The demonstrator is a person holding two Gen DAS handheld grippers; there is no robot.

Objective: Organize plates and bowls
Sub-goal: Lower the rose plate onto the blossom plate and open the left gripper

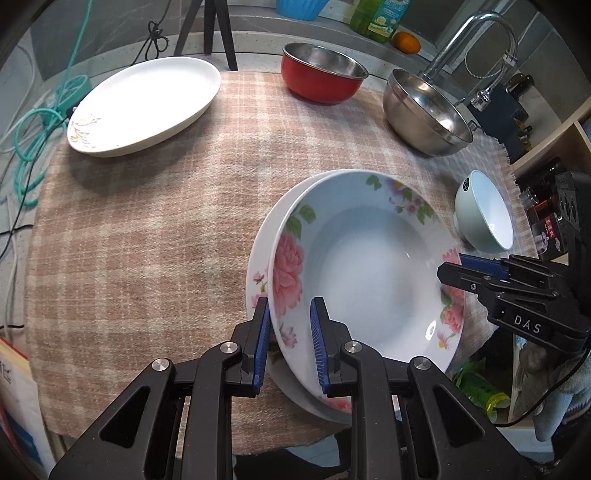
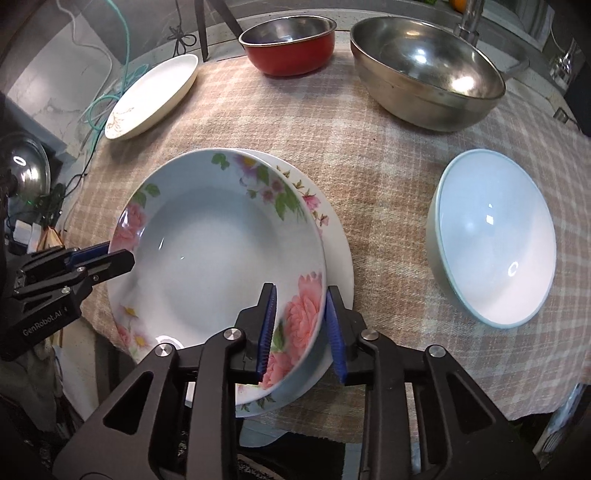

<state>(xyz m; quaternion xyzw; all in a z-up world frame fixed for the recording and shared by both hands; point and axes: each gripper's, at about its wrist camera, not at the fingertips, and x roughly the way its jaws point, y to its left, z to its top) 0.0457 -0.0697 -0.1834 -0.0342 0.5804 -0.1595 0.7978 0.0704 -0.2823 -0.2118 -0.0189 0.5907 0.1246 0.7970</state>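
A deep floral plate (image 1: 369,266) (image 2: 218,258) rests on a flatter floral plate (image 1: 258,254) (image 2: 332,236) on the checked cloth. My left gripper (image 1: 290,343) straddles the deep plate's left rim, its jaws a little apart around the rim. My right gripper (image 2: 301,328) straddles the right rim the same way; it also shows in the left wrist view (image 1: 461,266). The left gripper shows in the right wrist view (image 2: 107,258). A white oval plate (image 1: 147,105) (image 2: 155,94), red bowl (image 1: 323,72) (image 2: 291,40), steel bowl (image 1: 424,110) (image 2: 424,70) and pale green bowl (image 1: 484,210) (image 2: 493,236) stand around.
A faucet (image 1: 476,37) rises behind the steel bowl. Teal cable (image 1: 37,129) and black wires lie at the left. A tripod leg (image 1: 221,33) stands at the back. Shelves (image 1: 546,155) are at the right. The cloth's front edge (image 2: 406,417) hangs over the table.
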